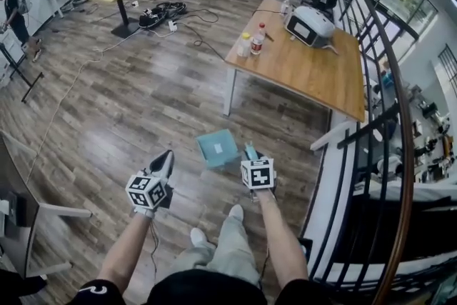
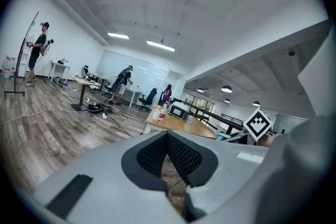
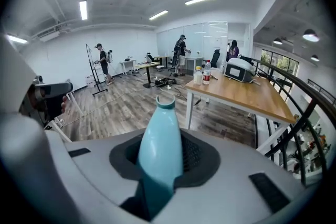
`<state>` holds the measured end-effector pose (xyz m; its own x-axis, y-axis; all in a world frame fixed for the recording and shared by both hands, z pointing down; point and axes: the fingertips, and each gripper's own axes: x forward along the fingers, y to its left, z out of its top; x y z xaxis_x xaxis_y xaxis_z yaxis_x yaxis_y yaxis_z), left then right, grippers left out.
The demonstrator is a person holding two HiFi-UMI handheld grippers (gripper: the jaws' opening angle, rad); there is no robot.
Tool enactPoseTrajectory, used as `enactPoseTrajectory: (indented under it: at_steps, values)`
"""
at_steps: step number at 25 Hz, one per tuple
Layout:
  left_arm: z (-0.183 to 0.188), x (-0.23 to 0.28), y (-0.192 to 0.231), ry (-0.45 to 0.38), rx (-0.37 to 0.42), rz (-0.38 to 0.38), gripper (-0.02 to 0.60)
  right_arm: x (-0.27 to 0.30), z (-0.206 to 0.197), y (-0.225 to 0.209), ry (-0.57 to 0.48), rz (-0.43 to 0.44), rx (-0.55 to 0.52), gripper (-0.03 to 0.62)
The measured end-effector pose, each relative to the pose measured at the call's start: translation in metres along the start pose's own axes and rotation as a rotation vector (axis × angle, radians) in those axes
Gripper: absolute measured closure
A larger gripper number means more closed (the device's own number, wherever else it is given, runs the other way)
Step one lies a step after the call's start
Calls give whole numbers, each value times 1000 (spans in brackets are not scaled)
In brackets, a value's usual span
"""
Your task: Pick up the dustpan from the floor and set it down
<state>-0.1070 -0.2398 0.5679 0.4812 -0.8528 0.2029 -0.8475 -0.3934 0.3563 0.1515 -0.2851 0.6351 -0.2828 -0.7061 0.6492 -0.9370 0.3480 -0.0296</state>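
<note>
The person wears a black short-sleeved top [image 1: 207, 291], light grey trousers [image 1: 232, 250] and white shoes [image 1: 235, 211]. The left gripper [image 1: 166, 159] and right gripper [image 1: 250, 152] are grey, each with a white cube bearing black square markers.

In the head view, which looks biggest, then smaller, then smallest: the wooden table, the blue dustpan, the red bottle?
1. light wooden table
2. teal plastic dustpan, nearer the camera
3. red-labelled clear bottle, farther away
</note>
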Motion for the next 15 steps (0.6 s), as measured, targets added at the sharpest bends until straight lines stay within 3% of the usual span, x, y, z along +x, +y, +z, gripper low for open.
enactPoseTrajectory:
  at_steps: [8, 15]
  values:
    - [43, -43, 6, -16, -9, -15, 586, -55, 72, 22, -77, -6, -65, 507]
    - [70, -73, 5, -46, 5, -39, 586, -98, 105, 44, -119, -4, -71, 507]
